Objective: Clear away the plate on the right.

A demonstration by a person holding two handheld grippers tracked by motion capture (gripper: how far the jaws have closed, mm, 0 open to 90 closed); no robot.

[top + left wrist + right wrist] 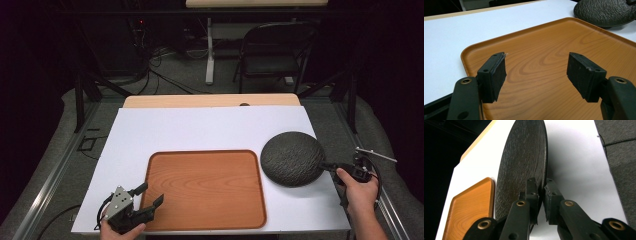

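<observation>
Right gripper view: right gripper (541,195) jaws clamp the dark plate's (524,167) rim; left gripper (148,197) jaws apart (lower left) over the wooden tray (210,175).

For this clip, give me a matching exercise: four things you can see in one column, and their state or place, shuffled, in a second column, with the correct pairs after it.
Things:
1. left gripper
2. right gripper
3. wooden tray
4. dark textured plate

States or places:
A. lies flat on the white tabletop, nothing in it
B. fingers apart, poised over the tray's near left corner
C. held by its edge, to the right of the tray
D. fingers closed on a rim

Pairs: 1-B, 2-D, 3-A, 4-C
</observation>
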